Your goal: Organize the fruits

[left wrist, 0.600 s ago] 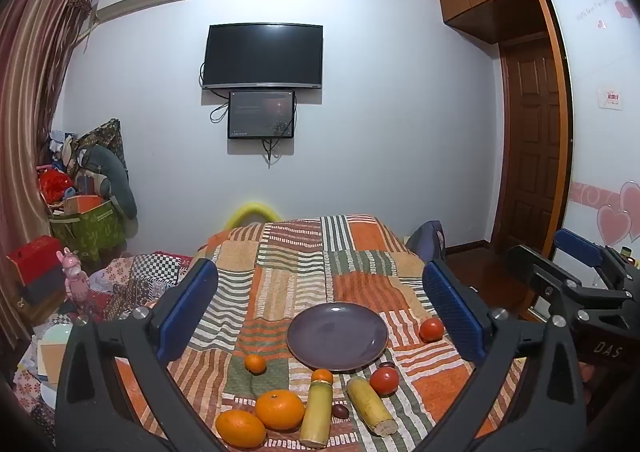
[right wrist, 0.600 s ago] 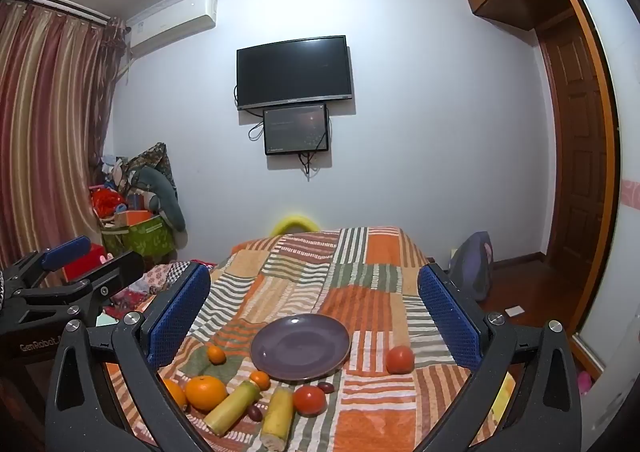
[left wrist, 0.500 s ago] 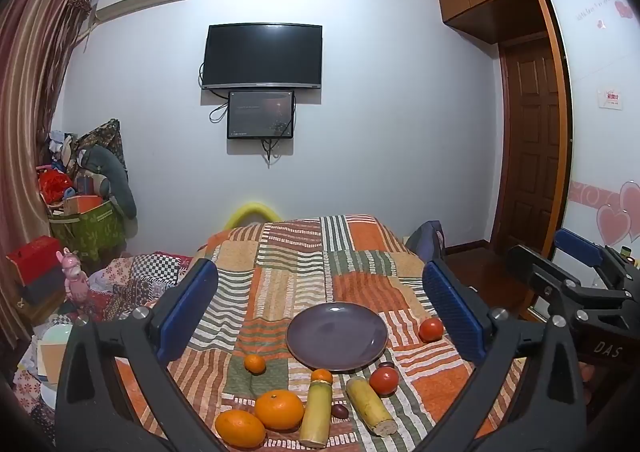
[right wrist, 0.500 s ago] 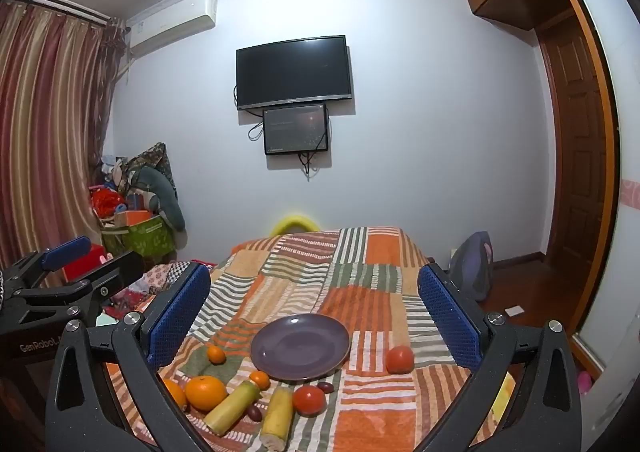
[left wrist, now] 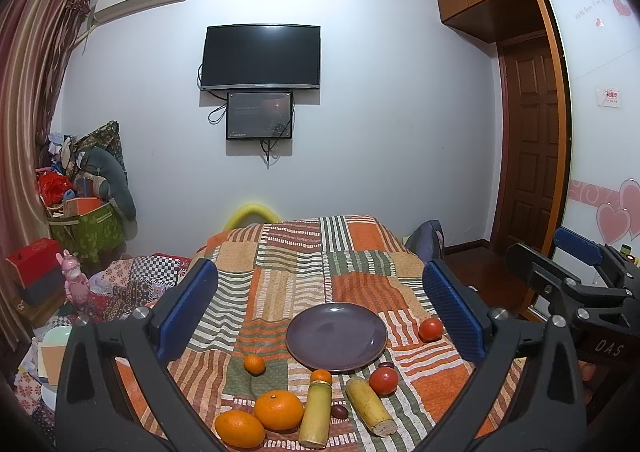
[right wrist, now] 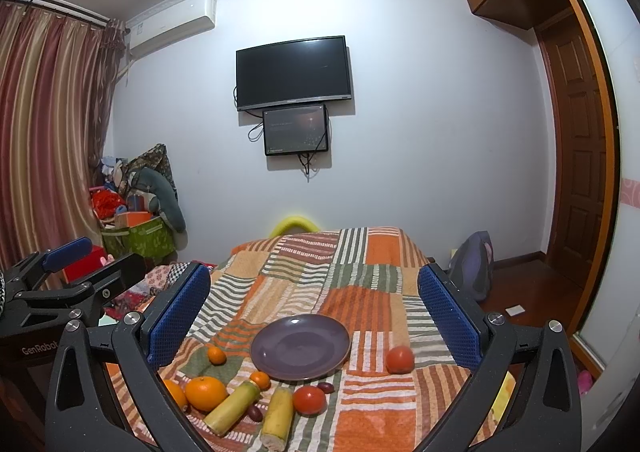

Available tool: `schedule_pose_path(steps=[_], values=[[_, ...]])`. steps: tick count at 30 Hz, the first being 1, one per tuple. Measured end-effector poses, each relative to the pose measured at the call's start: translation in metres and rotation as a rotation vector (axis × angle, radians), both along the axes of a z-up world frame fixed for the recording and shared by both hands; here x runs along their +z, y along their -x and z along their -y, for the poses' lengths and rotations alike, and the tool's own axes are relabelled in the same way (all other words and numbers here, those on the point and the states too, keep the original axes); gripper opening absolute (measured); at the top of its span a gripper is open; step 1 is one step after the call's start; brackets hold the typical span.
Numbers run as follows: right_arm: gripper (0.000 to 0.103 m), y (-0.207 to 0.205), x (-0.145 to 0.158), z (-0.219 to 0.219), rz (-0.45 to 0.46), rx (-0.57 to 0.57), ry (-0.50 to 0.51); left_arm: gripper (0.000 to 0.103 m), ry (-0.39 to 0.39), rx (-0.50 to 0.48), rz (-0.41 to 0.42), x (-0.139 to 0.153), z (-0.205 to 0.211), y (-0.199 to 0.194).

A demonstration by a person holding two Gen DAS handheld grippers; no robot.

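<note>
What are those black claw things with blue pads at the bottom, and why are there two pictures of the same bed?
Those claws are grippers, like big tongs. A person holds one in each hand, and each has a small camera looking out along its two fingers. One picture comes from the left gripper, the other from the right gripper. That is why the bed looks slightly shifted between them, and each picture catches the other gripper at its edge.

Both grippers are open and hold nothing.

On the striped blanket lies a purple plate with nothing on it. Around it sit the fruits: two big oranges, two small ones, two tomatoes, two yellow-green stalk pieces and a couple of tiny dark fruits.
</note>
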State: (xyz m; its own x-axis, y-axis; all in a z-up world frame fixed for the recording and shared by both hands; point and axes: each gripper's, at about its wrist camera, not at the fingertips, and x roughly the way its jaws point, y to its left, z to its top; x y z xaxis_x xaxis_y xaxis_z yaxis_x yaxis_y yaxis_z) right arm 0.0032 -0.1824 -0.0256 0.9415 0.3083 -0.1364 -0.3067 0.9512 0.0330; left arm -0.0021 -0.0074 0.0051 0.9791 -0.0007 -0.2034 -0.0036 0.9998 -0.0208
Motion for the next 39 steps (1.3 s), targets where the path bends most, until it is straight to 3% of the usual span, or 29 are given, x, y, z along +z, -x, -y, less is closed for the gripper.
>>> schedule_pose_path(steps=[23, 31, 39], values=[[0.102, -0.003, -0.002, 0.000, -0.008, 0.013, 0.001, 0.103, 0.004, -0.018, 0.009, -0.003, 0.000, -0.003], [0.083, -0.015, -0.011, -0.001, -0.062, 0.043, 0.022, 0.079, 0.006, -0.028, -0.031, -0.010, -0.009, -0.015], [0.058, -0.037, -0.033, 0.000, -0.182, 0.084, 0.038, 0.071, 0.005, 0.007, -0.084, -0.028, -0.029, -0.034]])
